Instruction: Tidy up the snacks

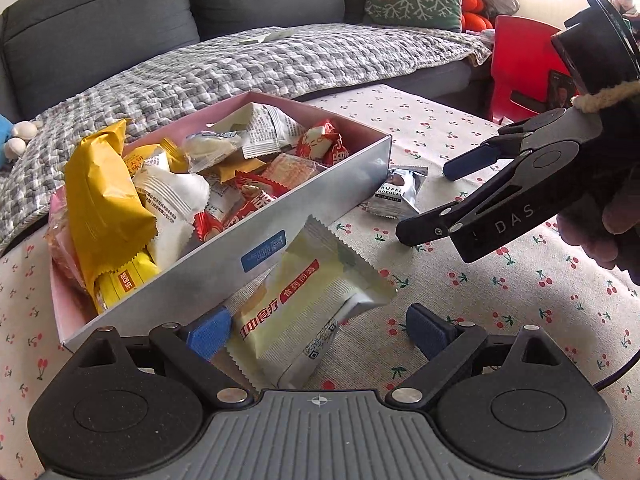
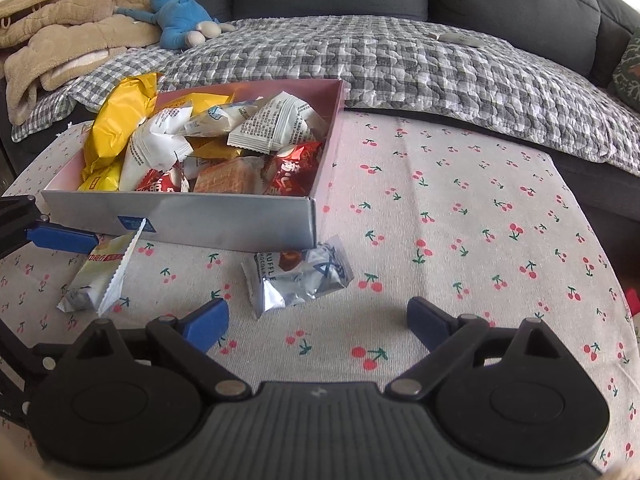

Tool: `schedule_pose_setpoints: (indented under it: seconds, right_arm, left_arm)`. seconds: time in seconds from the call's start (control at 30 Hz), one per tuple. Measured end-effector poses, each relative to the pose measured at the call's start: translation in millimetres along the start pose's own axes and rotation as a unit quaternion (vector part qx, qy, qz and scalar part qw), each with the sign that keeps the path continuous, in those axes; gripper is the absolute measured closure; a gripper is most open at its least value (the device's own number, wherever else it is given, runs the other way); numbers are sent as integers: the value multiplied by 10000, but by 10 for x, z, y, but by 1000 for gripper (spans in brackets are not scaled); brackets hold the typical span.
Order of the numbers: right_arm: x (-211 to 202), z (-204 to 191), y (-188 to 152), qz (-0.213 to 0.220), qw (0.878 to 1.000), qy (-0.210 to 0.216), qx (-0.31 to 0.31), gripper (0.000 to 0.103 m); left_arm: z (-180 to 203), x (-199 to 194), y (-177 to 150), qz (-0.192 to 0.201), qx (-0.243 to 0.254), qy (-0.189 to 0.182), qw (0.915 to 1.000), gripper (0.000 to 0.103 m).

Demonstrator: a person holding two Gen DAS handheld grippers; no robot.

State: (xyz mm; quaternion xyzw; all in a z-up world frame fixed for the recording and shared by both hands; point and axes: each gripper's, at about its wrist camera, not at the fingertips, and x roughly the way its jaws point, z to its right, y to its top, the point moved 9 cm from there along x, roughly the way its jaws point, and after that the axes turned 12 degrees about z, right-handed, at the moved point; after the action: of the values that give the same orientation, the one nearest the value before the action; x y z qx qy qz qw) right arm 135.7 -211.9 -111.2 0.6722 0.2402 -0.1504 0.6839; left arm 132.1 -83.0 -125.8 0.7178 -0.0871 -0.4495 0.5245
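Sofa's blue plush toy [image 2: 176, 12] right-wrist only

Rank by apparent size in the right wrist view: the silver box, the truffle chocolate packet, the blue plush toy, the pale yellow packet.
1. silver box, clearly largest.
2. blue plush toy, though it lies farther off on the sofa.
3. and 4. truffle chocolate packet and pale yellow packet look alike; unranked.
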Motion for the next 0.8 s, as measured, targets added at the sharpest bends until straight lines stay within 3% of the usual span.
schedule_pose_setpoints:
  seconds: [0.2, 0.3, 0.37, 0.43, 0.8]
  right_arm:
    - [19, -31, 55, 115, 9999, 108, -60, 20]
    - [20, -59, 79, 158, 9996, 178, -139, 35]
    - [12, -82, 95, 183, 9994, 222, -205, 52]
    - [3, -101, 107, 193, 9991, 256, -273, 60]
    - [-130, -199, 34, 107, 9976, 554, -393, 64]
  left_arm:
    - [38, -44, 17, 5, 19, -53, 10000, 20]
    - [90, -78, 26, -10, 86, -93, 9999, 28]
    - [137, -101, 36, -3, 110, -133, 9999, 32]
    - [188, -126, 42, 7, 134, -180, 9997, 36]
    - [387, -340, -48, -56, 229, -335, 9992, 36]
